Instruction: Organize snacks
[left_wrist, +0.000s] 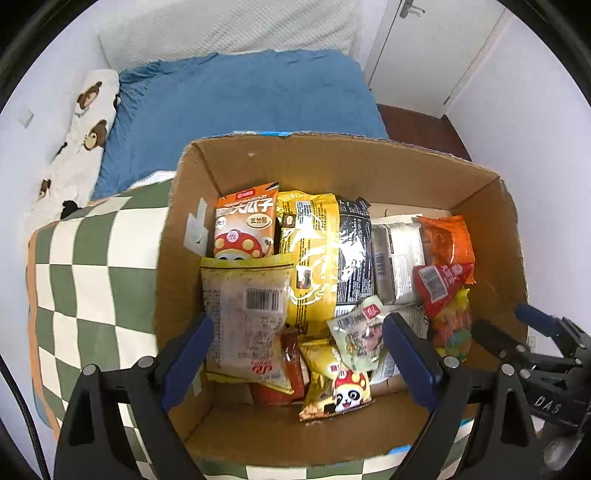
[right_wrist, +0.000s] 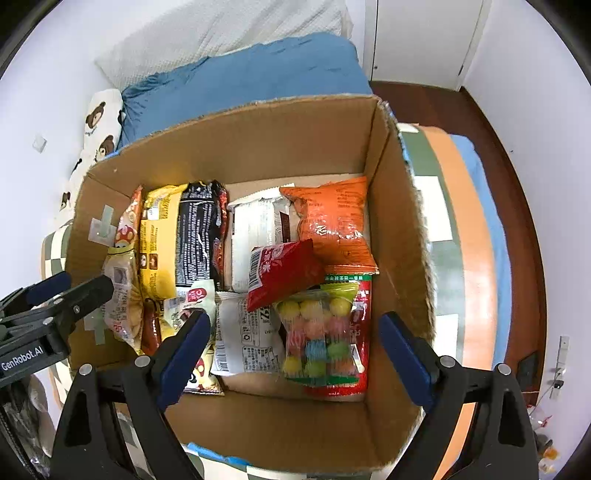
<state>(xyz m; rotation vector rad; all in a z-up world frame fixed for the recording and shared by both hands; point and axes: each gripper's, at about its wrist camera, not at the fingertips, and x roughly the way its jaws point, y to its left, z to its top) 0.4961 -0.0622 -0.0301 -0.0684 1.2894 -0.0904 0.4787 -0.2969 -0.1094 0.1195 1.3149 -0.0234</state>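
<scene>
With both your left tool (left_wrist: 297, 354) and right tool (right_wrist: 293, 345) spread and empty above the cardboard box (right_wrist: 258, 133) where the snacks lie packed, dropping in carelessly could crush the candy-ball bag (right_wrist: 317, 336).

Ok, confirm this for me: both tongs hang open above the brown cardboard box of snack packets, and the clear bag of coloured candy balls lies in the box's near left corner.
Not quite. The clear bag of coloured candy balls lies in the near right corner of the brown cardboard box, as the right wrist view shows. The rest holds: the left tongs and right tongs both hang open above it.
</scene>
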